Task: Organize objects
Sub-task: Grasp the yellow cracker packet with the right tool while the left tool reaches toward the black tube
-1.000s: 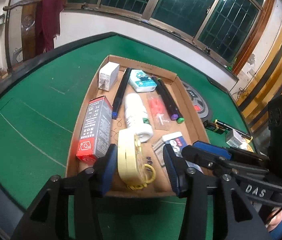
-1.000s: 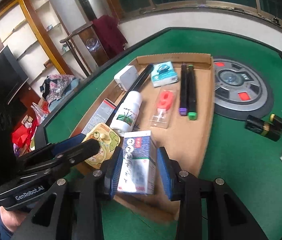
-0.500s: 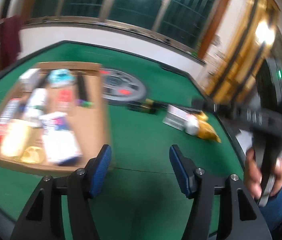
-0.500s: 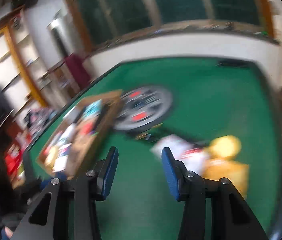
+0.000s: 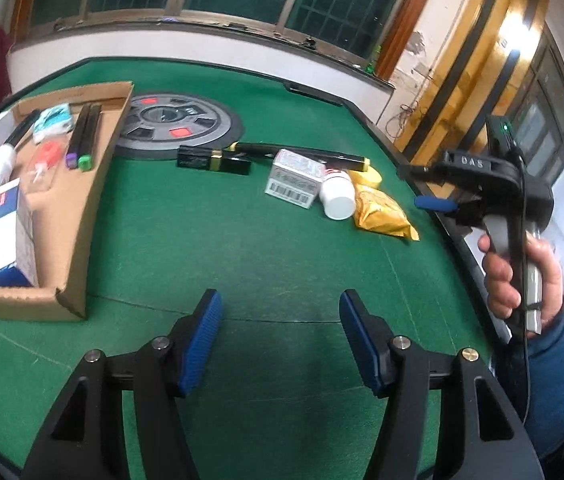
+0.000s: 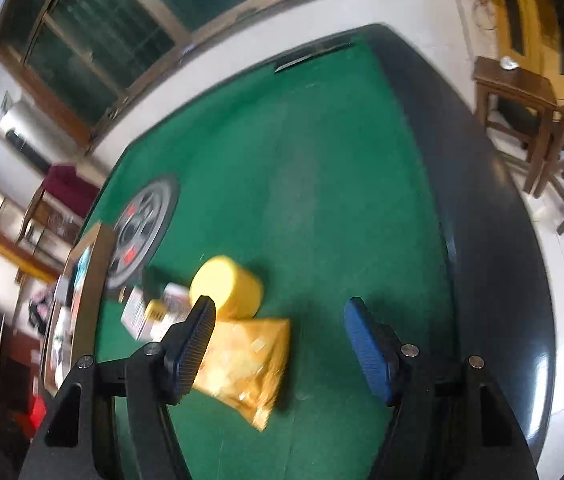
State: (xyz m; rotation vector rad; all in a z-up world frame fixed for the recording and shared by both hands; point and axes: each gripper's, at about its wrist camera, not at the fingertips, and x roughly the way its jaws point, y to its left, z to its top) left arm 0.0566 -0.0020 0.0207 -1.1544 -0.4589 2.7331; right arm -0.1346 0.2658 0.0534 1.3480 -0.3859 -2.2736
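Note:
The cardboard tray (image 5: 94, 216) at the left holds a white-and-blue box (image 5: 2, 236), a white bottle, markers and other small items. Loose on the green felt lie a black-and-gold box (image 5: 214, 159), a barcoded white box (image 5: 296, 178), a white bottle (image 5: 337, 197) and a yellow packet (image 5: 380, 212). My left gripper (image 5: 280, 336) hangs open and empty over bare felt. My right gripper (image 6: 282, 344), held in a hand (image 5: 518, 276), hovers over the yellow packet (image 6: 242, 364) beside a yellow cylinder (image 6: 228, 284). Its jaws are opening, and the pads do not touch the packet.
A round grey disc (image 5: 180, 126) with red squares is set into the felt beside the tray. A long black pen (image 5: 302, 154) lies behind the white box. The table's dark rim (image 6: 498, 280) curves close on the right, with wooden chairs (image 6: 522, 104) beyond it.
Both grippers let go of the yellow item and the white-and-blue box in the tray. They swung right to the loose objects, and their jaws widened.

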